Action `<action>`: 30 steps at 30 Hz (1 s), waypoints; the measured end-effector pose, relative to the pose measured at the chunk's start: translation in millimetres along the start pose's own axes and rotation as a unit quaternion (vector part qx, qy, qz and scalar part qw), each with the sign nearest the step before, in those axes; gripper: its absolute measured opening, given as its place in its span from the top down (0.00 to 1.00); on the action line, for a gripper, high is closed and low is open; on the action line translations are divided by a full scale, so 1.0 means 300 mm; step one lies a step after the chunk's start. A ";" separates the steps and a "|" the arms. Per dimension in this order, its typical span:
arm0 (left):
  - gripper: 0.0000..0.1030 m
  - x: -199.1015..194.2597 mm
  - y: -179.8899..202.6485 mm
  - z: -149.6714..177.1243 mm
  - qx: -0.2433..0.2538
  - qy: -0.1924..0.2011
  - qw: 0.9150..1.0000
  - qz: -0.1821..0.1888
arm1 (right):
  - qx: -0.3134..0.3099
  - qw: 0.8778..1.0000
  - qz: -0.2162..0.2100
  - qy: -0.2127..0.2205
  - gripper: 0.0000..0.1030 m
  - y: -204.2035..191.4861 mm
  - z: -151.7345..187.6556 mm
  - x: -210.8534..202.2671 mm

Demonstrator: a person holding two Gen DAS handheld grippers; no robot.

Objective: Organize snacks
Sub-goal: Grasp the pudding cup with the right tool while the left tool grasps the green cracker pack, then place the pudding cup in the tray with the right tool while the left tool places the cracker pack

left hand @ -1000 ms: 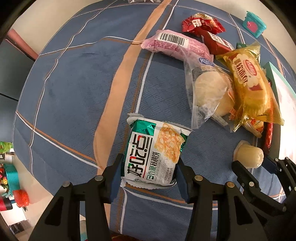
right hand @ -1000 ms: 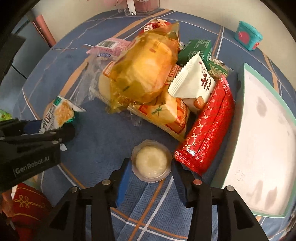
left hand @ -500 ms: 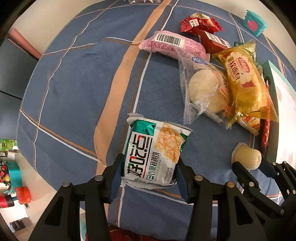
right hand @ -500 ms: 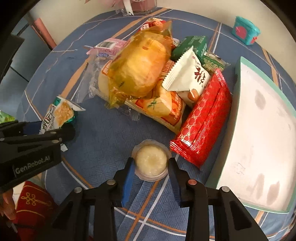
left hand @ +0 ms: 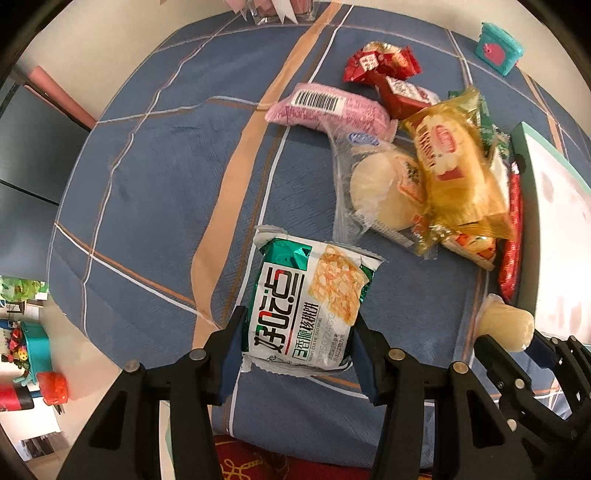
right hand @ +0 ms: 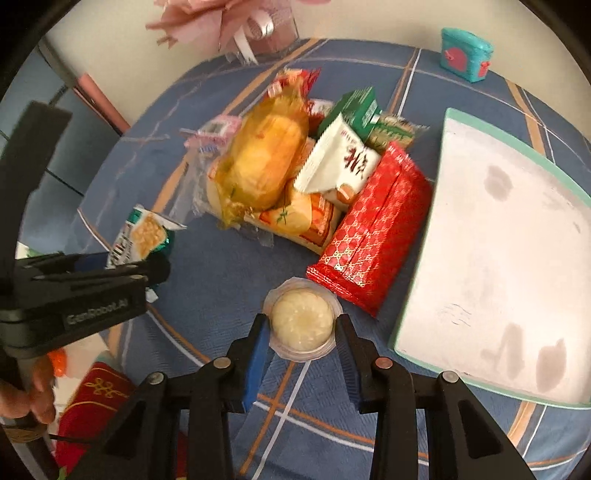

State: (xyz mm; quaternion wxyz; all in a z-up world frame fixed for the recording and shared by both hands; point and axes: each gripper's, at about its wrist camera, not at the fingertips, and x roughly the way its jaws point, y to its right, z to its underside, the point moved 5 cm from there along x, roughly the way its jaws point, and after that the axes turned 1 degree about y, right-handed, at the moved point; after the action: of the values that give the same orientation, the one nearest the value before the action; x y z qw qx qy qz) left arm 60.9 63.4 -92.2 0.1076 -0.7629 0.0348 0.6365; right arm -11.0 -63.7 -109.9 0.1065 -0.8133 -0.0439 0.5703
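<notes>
My left gripper (left hand: 297, 341) is shut on a green and white cracker packet (left hand: 310, 299) and holds it above the blue tablecloth. The packet also shows in the right wrist view (right hand: 138, 236). My right gripper (right hand: 301, 332) is shut on a small clear jelly cup (right hand: 301, 319), lifted just left of the white tray (right hand: 498, 251) with its teal rim. The cup also shows in the left wrist view (left hand: 506, 326). A pile of snacks lies mid-table: a yellow bread bag (right hand: 262, 162), a red packet (right hand: 373, 229), a white sachet (right hand: 343, 158).
A pink wrapped snack (left hand: 328, 107) and red candy packets (left hand: 384, 62) lie at the back of the pile. A teal toy box (right hand: 466, 53) stands at the far edge. A pink flower vase (right hand: 258, 22) stands at the back. The table edge is near on the left.
Both grippers have risen and pulled back with their loads. The right gripper closed onto the jelly cup and lifted it off the cloth, moving towards the tray.
</notes>
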 end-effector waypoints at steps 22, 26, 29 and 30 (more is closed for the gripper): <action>0.48 -0.307 0.451 -0.132 0.093 0.092 0.990 0.048 | 0.187 0.974 0.097 0.086 0.62 0.522 -0.067 -0.314; 0.48 -0.300 0.597 -0.158 0.124 0.098 0.985 0.062 | 0.231 0.963 0.109 0.083 0.62 0.661 -0.060 -0.326; 0.48 -0.276 0.708 -0.174 0.142 0.097 0.982 0.073 | 0.255 0.956 0.124 0.077 0.62 0.749 -0.054 -0.322; 0.48 -0.269 0.741 -0.179 0.149 0.097 0.981 0.075 | 0.260 0.954 0.131 0.076 0.62 0.772 -0.054 -0.315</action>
State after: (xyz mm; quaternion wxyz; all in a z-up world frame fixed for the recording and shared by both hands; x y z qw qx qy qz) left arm 55.4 -171.3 -31.1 0.1679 -0.7917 0.1964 0.5536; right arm -40.2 -309.2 -69.6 0.2417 -0.7970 0.2207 0.5077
